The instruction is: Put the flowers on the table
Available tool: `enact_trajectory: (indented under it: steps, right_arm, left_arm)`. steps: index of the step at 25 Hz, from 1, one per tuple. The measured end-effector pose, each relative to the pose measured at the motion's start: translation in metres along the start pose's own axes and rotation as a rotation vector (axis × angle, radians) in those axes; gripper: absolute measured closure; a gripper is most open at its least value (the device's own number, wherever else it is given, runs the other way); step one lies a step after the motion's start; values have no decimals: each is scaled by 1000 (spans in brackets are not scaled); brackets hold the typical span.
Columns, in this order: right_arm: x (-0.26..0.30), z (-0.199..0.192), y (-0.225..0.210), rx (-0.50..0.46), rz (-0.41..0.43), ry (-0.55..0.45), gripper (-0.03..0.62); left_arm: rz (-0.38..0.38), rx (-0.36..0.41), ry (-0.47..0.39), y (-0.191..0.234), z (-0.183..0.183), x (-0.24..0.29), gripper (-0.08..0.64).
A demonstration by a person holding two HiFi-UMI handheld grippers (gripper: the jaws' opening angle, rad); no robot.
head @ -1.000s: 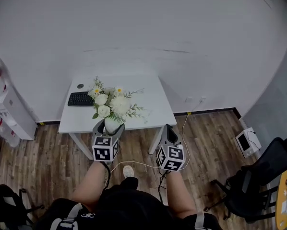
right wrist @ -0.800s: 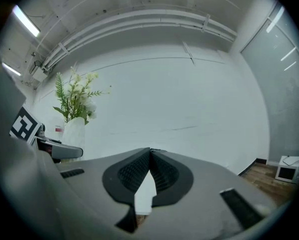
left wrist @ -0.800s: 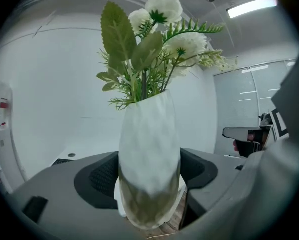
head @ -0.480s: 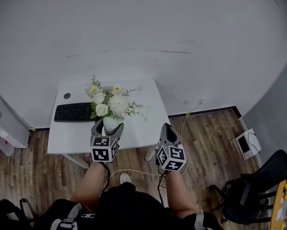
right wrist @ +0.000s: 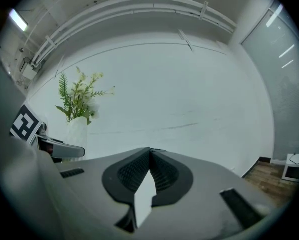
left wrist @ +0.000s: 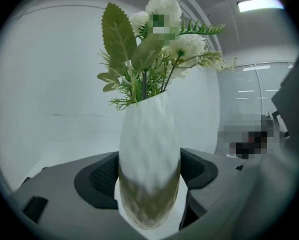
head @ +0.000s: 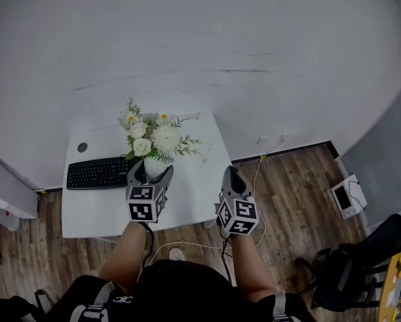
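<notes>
A: What hangs over the white tabletop point(head: 194, 196), right of the keyboard point(head: 96, 173)?
B: The flowers point(head: 155, 138), their white vase point(left wrist: 149, 144) pinched in the left tongs point(head: 149, 172).
A: Right tongs point(right wrist: 150, 154)?
B: Pressed together, nothing between them.

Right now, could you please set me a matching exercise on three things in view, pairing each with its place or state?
Things:
1. vase of flowers
2. keyboard
3. right gripper

Places or states:
A. lying on the left part of the white table
B. jaws together, with nothing between them
C. clamped between the jaws of the left gripper

Pairs: 1-C, 2-A, 3-B
</notes>
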State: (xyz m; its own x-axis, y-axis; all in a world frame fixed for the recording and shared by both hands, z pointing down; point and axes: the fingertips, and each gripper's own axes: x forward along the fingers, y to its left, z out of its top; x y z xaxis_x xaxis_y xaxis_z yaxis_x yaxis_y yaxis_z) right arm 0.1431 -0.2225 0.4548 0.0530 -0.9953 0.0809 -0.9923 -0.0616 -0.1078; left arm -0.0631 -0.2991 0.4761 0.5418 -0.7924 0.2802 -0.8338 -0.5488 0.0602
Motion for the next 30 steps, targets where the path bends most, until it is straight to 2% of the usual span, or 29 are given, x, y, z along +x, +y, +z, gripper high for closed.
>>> enact_trajectory:
  steps: [5,14,20,30]
  right_arm:
    - [28,1,-2,3,-13,13,588]
    - [55,-3,-25,18,-38,33,588]
    - [89,-4,-37,13,-3,38,588]
    - [151,-7,-85,23,68,70,588]
  left_arm:
    - [-27,-2,3,7,13,37,189]
    - [-60,26,14,-5,20,77,189]
    - [-27,4,14,-3,20,110,189]
    - [-27,-27,33,-44,20,196,189]
